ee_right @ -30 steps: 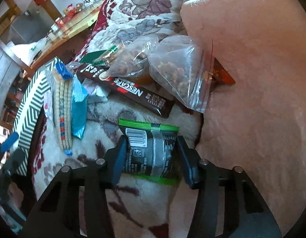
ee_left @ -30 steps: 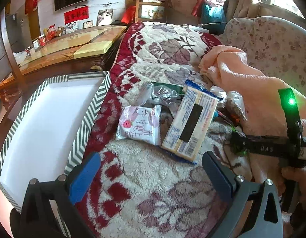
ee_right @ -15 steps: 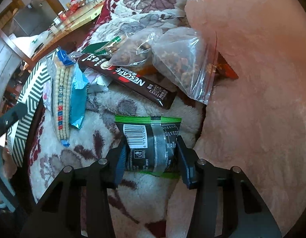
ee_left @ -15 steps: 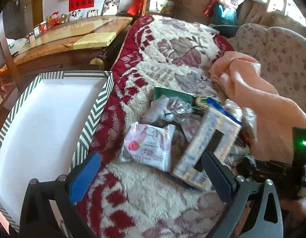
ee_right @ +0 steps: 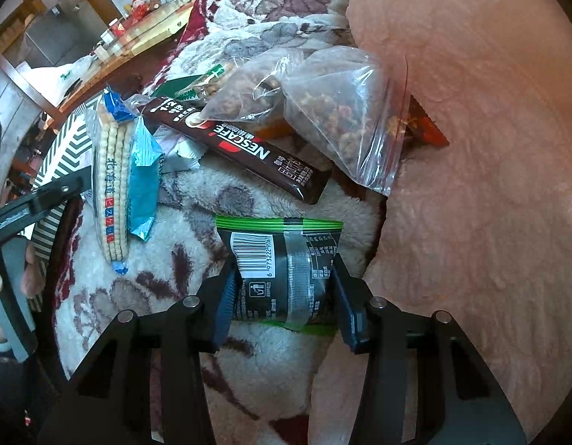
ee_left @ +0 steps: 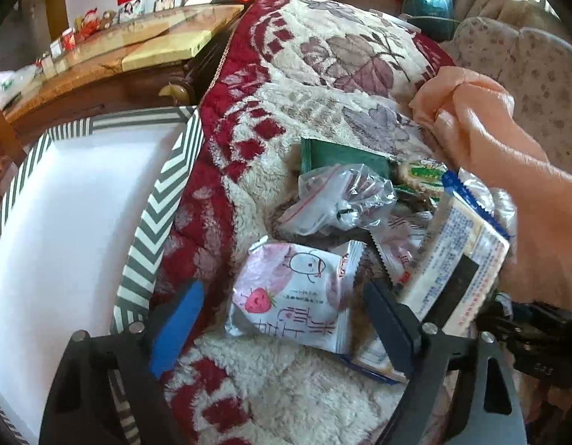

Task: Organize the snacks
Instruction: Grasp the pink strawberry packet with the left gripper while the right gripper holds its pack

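A pile of snacks lies on a floral plush blanket. My left gripper (ee_left: 282, 328) is open, its jaws on either side of a pink-and-white strawberry packet (ee_left: 297, 296). Beside it lie a long biscuit pack (ee_left: 460, 278) and a clear zip bag (ee_left: 341, 196). My right gripper (ee_right: 286, 298) is shut on a black-and-green snack packet (ee_right: 282, 270), held just over the blanket. Ahead of it lie a Nescafe stick (ee_right: 245, 148), two clear bags of nuts (ee_right: 337, 118) and the biscuit pack (ee_right: 111, 185).
A white box with a grey chevron rim (ee_left: 156, 200) stands to the left of the blanket. A peach blanket (ee_right: 471, 185) is bunched on the right. A wooden table (ee_left: 100, 63) lies beyond the box. The left gripper shows at the left edge of the right wrist view (ee_right: 37, 200).
My left gripper has moved forward and down until the strawberry packet lies between its jaws. My right gripper stays shut on the black-and-green packet and has shifted slightly.
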Demonstrator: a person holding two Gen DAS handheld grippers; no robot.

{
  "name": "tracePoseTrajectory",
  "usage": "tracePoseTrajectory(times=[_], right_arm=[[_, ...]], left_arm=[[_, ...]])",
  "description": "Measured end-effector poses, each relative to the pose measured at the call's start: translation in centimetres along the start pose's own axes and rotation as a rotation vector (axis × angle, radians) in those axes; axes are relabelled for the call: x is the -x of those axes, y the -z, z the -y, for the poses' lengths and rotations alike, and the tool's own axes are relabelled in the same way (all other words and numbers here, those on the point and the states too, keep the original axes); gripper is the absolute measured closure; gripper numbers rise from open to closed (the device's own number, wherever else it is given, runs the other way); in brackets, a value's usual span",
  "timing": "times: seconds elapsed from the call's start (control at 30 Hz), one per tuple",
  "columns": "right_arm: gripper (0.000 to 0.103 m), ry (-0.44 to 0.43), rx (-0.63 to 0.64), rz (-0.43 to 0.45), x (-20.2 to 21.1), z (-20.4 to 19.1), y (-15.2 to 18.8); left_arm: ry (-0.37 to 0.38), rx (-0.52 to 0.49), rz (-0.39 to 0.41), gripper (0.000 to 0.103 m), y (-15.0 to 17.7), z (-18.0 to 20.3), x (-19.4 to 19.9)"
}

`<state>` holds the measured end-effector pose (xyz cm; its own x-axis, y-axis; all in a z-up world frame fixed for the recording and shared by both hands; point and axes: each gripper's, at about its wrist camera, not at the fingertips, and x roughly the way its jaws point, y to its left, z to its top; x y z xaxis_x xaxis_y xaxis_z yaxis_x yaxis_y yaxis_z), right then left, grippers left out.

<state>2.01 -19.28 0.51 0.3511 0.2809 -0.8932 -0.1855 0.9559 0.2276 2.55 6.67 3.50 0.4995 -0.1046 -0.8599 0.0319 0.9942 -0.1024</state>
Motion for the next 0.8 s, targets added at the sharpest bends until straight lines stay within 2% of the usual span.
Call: tracePoseTrajectory(times=[0.03,0.07,0.1,0.17,0.4,0.6,0.8], right_arm=[[0.057,0.006,0.009,-0.002,0.0,-0.1,0.0],[0.057,0.014,0.022,-0.005,0.0,-0.3,0.0],[0.057,0.021,0.033,-0.006,0.1,-0.5,0.0],[0.058,0.025,0.048,-0.008,0.1,-0.8,0.0],[0.059,0.018,0.064,-0.014,0.2,-1.1,0.1],[0.059,0.011,0.054,-0.014,0.1,-0.9,0.2],[0.059,0.002,0.055,0.004,0.8,-1.1,0.0]], left_arm=[[-0.008,-0.007,0.0,0.017,0.0,0.0,0.0],[-0.017,-0.01,0.003,0.023,-0.1,0.0,0.0],[-0.027,-0.012,0.008,0.034,-0.1,0.0,0.0],[-0.033,-0.013,0.015,0.046,-0.3,-0.2,0.2],[0.005,-0.036,0.027,0.046,-0.1,0.0,1.1],[0.013,-0.118,0.018,0.047,0.0,2.0,1.1],[0.03,-0.091,0.039,0.048,-0.3,1.5,2.6]])
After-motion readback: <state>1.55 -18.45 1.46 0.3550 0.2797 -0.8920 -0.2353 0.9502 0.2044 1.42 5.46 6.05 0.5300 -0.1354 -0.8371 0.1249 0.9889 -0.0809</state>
